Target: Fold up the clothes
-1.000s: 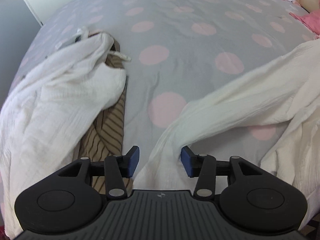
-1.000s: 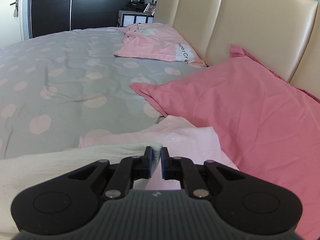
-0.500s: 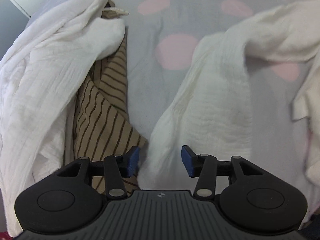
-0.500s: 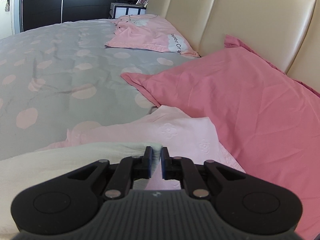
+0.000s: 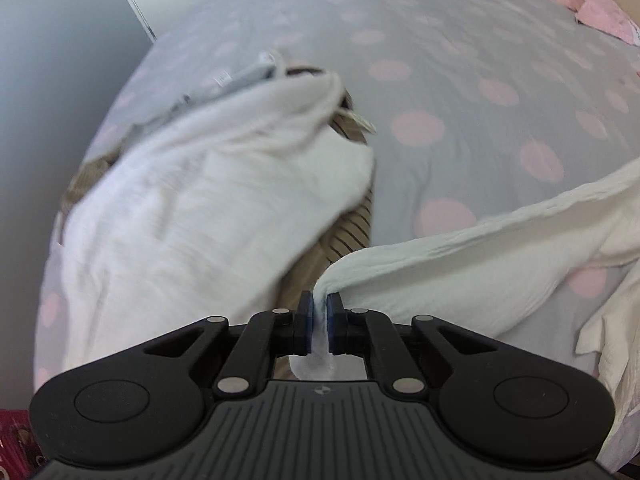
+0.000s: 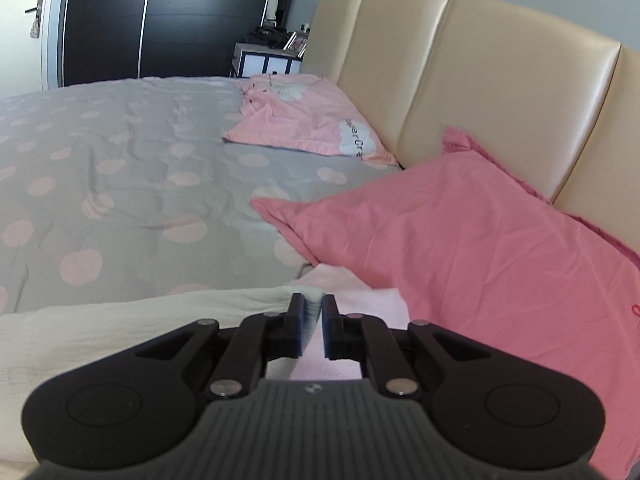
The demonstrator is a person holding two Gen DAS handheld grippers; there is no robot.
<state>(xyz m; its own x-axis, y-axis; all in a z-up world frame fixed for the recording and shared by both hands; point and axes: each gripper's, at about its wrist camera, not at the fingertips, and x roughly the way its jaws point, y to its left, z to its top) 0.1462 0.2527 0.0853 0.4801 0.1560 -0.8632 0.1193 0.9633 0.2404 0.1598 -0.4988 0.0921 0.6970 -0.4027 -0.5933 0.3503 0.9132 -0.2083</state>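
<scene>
A cream crinkled garment stretches across the grey dotted bed from the right. My left gripper is shut on one end of it, the cloth pinched between the blue pads and pulled taut off the bed. In the right wrist view the same cream garment lies low at the left, and my right gripper is shut on its edge near the pink pillow. A second white garment lies heaped at the left over a brown striped cloth.
The grey bedspread with pink dots spreads out beyond. A dark pink pillow, a pale pink folded cloth and a light pink pillow lie along the beige headboard. A dark wardrobe stands at the back.
My left gripper closed on the end of the cream garment and lifted it, pulling the cloth taut. The right gripper kept its grip and rose a little.
</scene>
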